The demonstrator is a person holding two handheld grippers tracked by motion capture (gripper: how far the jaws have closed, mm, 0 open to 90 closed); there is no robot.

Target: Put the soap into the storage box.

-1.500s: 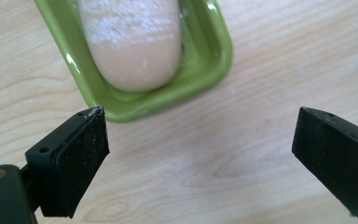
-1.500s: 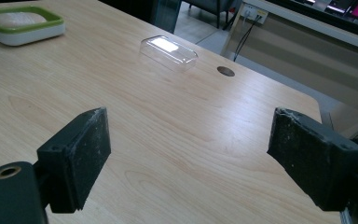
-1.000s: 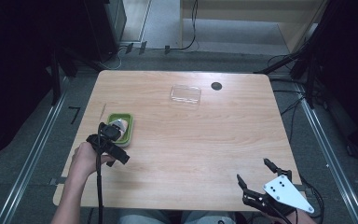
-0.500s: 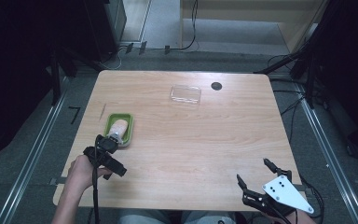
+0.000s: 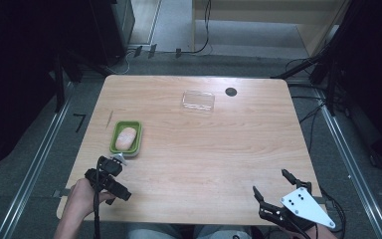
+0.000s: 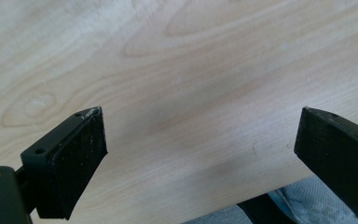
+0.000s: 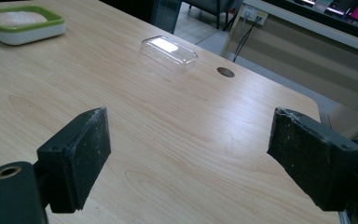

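The green tray (image 5: 126,137) sits on the left half of the wooden table (image 5: 199,164), holding a pale, rounded lump (image 5: 125,137) inside its rim; in the right gripper view the tray (image 7: 21,24) lies at the far left with the lump (image 7: 17,17) in it. Nearest of all, at the near right edge of the table, the right gripper (image 5: 273,190) rests with its jaws spread wide and nothing between them, its grey three-cornered plate on top. At the near left, a hand (image 5: 82,198) holds the left gripper (image 5: 110,178) just near of the tray, apart from it; its own view looks down on bare wood with the jaws (image 6: 200,154) wide apart and empty. Farther off, right of centre, a clear plastic lid (image 5: 198,100) lies flat on the table. Just beyond it to the right is a small dark round disc (image 5: 231,92), near the far edge.
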